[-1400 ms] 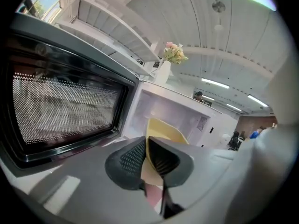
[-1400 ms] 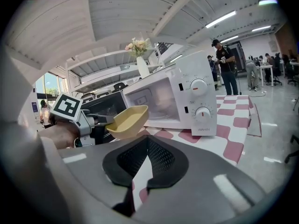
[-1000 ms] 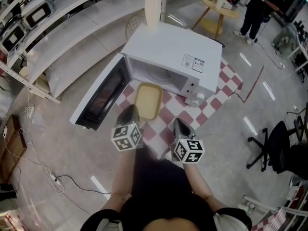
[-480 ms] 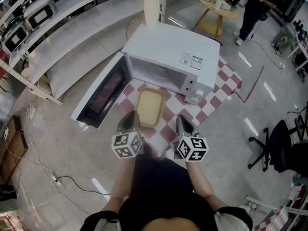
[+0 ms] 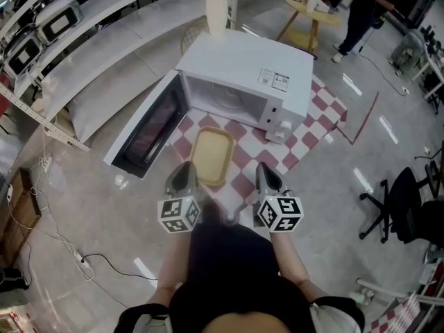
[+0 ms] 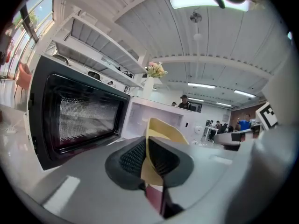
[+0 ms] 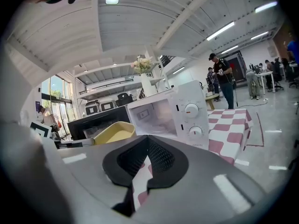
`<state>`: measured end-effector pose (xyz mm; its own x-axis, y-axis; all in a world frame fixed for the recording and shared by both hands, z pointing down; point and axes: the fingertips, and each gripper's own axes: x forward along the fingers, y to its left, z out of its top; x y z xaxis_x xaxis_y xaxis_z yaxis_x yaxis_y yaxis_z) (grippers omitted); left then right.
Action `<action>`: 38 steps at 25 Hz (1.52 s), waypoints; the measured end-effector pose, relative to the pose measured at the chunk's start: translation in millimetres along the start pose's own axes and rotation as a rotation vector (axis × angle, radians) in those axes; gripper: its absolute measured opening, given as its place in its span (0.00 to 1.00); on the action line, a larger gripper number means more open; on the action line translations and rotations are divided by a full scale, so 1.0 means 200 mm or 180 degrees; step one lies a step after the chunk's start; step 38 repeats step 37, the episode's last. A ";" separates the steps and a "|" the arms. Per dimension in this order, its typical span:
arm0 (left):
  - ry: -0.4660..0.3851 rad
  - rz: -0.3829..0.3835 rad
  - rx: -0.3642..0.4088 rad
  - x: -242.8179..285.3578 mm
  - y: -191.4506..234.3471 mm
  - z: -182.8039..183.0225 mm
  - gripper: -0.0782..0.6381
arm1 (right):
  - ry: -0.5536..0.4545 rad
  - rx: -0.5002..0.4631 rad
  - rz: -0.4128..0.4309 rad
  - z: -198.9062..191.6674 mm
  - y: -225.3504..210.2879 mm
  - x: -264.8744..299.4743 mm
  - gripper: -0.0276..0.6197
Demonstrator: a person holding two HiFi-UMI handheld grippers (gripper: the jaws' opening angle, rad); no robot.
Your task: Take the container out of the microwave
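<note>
The yellow container (image 5: 211,157) hangs out in front of the white microwave (image 5: 246,71), over the red-and-white checked cloth (image 5: 309,134). My left gripper (image 5: 186,175) is shut on its near left rim; in the left gripper view the yellow container's (image 6: 161,129) wall stands on edge between the black pads (image 6: 133,157) of the left gripper (image 6: 146,146). The right gripper (image 5: 266,177) floats to the right of the container, shut, holding nothing. In the right gripper view the right gripper (image 7: 147,143) points at the microwave (image 7: 184,111), with the container (image 7: 114,131) off to its left.
The microwave door (image 5: 147,132) swings wide open to the left, and its cavity (image 5: 225,103) stands open. A white vase (image 5: 216,7) stands behind the microwave. A round wooden table (image 5: 311,11) and a standing person (image 5: 362,11) are at the back right, an office chair (image 5: 402,207) at the right.
The left gripper has drawn the yellow container farther back from the microwave mouth, toward the person. The right gripper has drifted back alongside it, still shut.
</note>
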<state>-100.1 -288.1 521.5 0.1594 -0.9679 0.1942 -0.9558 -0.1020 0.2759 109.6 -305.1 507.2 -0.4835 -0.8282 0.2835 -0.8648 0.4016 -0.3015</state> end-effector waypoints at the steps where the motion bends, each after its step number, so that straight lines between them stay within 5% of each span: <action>1: -0.0027 -0.0012 0.0054 -0.01 0.00 0.00 0.15 | -0.0007 -0.0005 0.0016 0.00 0.01 -0.01 0.04; 9: -0.0160 -0.0038 0.0472 -0.10 0.00 0.02 0.15 | 0.0031 -0.0083 0.0070 -0.06 0.04 -0.09 0.04; 19: -0.0194 -0.0122 0.0709 -0.16 -0.04 0.00 0.15 | -0.0015 -0.0362 0.0165 -0.07 0.12 -0.14 0.04; 38: -0.0039 -0.0276 0.0582 -0.16 -0.07 -0.11 0.15 | -0.0044 -0.0410 0.0168 -0.08 0.13 -0.16 0.04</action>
